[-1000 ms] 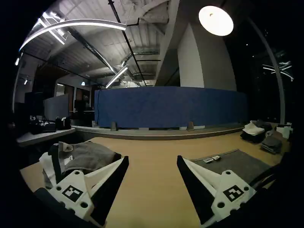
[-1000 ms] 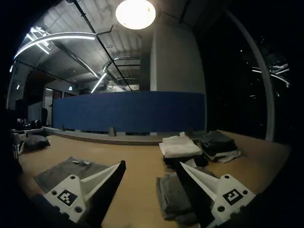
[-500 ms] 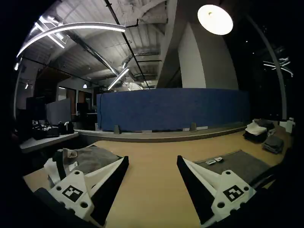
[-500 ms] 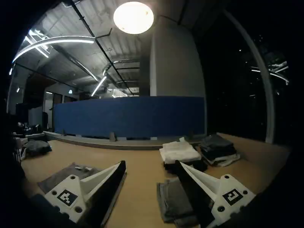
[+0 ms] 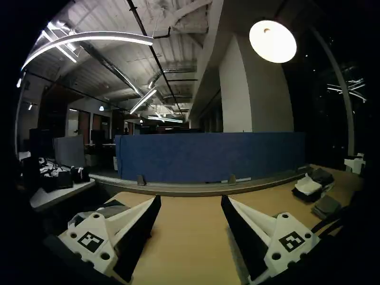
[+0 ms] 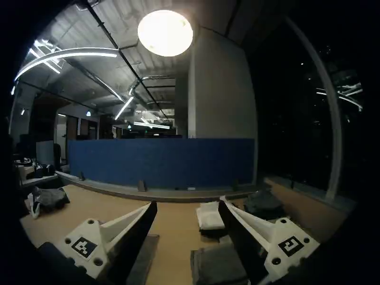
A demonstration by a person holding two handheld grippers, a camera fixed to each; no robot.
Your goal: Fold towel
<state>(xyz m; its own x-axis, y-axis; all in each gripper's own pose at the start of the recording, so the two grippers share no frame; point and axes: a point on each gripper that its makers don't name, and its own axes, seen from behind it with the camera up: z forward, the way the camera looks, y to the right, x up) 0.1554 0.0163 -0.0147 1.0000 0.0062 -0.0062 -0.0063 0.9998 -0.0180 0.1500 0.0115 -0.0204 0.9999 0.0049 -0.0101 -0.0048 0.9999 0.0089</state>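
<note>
- Towel (image 6: 148, 256), grey and flat, is lying on the wooden table (image 6: 175, 228) under the right gripper (image 6: 186, 203), whose left finger is hiding most of it.
- The right gripper's fingers are standing wide apart, gripping nothing.
- The left gripper (image 5: 190, 199) is likewise gaping over bare tabletop, holding nothing.
- A crumpled cloth heap (image 5: 111, 209) is peeking out behind its left finger, too dim to make out well.
- A folded grey piece (image 6: 213, 266) is lying beside the right gripper's right finger, running off the bottom edge.
- Farther back, a white folded stack (image 6: 209, 219) and a dark stack (image 6: 260, 200) are sitting near each other, the dark one partly hidden by that finger.
- A blue partition (image 6: 161, 161) is closing off the table's far side.
</note>
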